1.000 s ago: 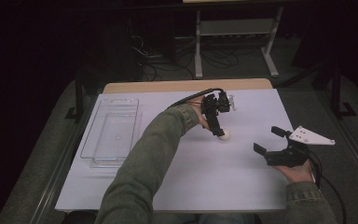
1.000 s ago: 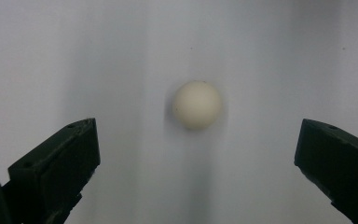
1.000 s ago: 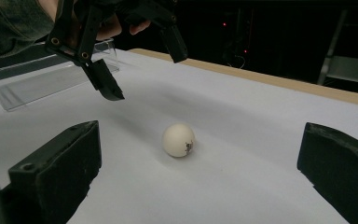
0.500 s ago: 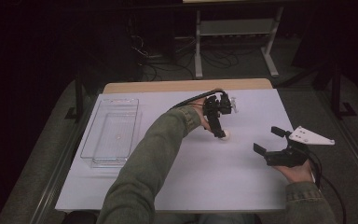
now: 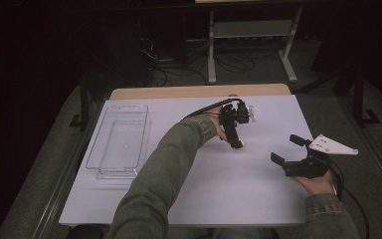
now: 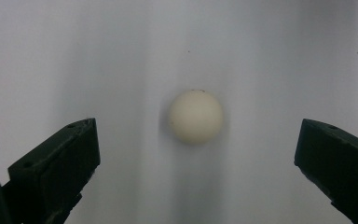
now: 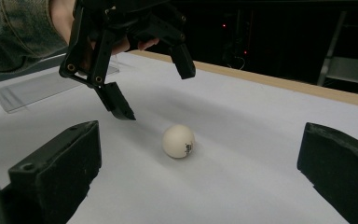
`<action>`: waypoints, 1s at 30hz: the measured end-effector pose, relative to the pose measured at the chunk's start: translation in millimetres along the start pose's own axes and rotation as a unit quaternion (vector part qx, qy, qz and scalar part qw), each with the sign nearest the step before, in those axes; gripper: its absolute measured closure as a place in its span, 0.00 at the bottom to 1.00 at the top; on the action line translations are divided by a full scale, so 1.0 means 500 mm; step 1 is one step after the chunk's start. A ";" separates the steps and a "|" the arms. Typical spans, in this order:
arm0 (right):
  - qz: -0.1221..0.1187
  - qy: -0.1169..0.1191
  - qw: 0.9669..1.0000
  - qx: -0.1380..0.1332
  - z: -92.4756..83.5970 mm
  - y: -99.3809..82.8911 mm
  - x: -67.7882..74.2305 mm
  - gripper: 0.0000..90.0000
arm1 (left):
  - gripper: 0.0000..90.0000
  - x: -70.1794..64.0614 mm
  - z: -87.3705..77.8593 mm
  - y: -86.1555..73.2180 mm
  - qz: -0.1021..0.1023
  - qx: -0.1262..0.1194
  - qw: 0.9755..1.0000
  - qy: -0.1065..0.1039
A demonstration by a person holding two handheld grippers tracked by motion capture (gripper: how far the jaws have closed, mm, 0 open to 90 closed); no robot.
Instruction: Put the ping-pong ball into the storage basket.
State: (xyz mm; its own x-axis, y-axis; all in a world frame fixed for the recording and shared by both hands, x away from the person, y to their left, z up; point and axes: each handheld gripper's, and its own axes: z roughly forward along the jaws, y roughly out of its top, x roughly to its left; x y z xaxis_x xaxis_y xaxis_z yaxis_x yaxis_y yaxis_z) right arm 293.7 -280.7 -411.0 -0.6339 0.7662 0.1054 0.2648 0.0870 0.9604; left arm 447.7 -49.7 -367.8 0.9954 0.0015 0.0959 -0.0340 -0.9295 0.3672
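the left tongs (image 5: 237,140) have eased a little lower over the counter since half a second ago, while the right tongs (image 5: 289,150) have stayed where they were. the small cream-white plastic ball (image 6: 196,116) lies on the white counter top (image 5: 229,194) right of the middle, directly beneath the left tongs, whose jaws stand wide apart and grip nothing; in the left gripper view the ball sits between the two jaws, clear of both. from the right gripper view the ball (image 7: 178,141) shows a dark printed mark, and the left tongs (image 7: 154,88) hang just above and beyond it. the right tongs rest near the right edge, jaws spread and empty, well apart from the ball. a clear rectangular plastic tray (image 5: 99,149) sits at the far left.
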 end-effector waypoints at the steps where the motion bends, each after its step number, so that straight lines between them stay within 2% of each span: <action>1: 0.000 0.000 1.000 -0.001 0.000 0.000 0.000 0.00 | 0.00 0.000 0.002 0.000 -0.001 0.002 1.000 -0.001; 10: 0.000 0.000 1.000 -0.001 -0.001 0.000 -0.001 0.00 | 0.00 0.001 0.018 0.000 -0.006 0.012 1.000 -0.007; 21: 0.001 0.003 1.000 -0.002 -0.001 0.001 -0.001 0.00 | 0.00 0.003 0.036 0.001 -0.014 0.005 1.000 -0.011; 30: 0.002 0.002 1.000 -0.002 -0.001 0.000 -0.001 0.00 | 0.00 0.006 0.056 -0.002 -0.010 0.008 1.000 -0.015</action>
State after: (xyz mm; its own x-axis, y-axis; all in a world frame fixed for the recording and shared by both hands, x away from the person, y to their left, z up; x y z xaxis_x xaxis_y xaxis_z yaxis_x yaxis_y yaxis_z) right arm 293.8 -281.5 -410.9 -0.6362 0.7635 0.1111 0.2651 0.0811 0.9608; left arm 453.5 -59.0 -393.7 0.9980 0.0090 0.0620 -0.0136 -0.9349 0.3546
